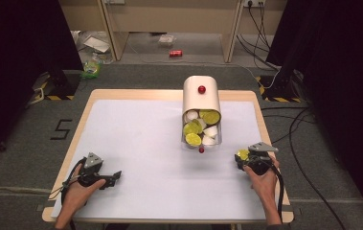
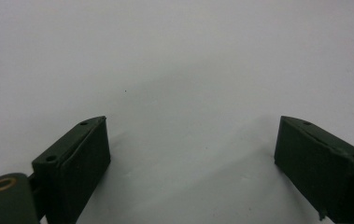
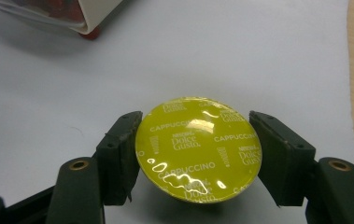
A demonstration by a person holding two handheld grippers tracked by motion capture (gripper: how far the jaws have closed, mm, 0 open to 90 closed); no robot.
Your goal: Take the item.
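Observation:
A cream holder (image 1: 200, 98) with a red knob lies on the white table top, its clear drawer (image 1: 202, 130) pulled out and filled with several yellow-lidded and white coffee capsules. My right gripper (image 1: 244, 156) at the table's right side is shut on one yellow capsule (image 3: 198, 148) marked "Cappuccino"; the jaws press its rim from both sides just above the table. A corner of the holder (image 3: 90, 16) appears at the top left of the right gripper view. My left gripper (image 1: 114, 177) rests near the front left, open, with bare table between its fingers (image 2: 74, 158).
The white mat (image 1: 145, 143) covers most of the wooden table (image 1: 265, 129), whose bare edge runs just right of the right gripper. A small red knob (image 1: 201, 150) marks the drawer's front. Beyond the table are floor cables, dark curtains and a red can.

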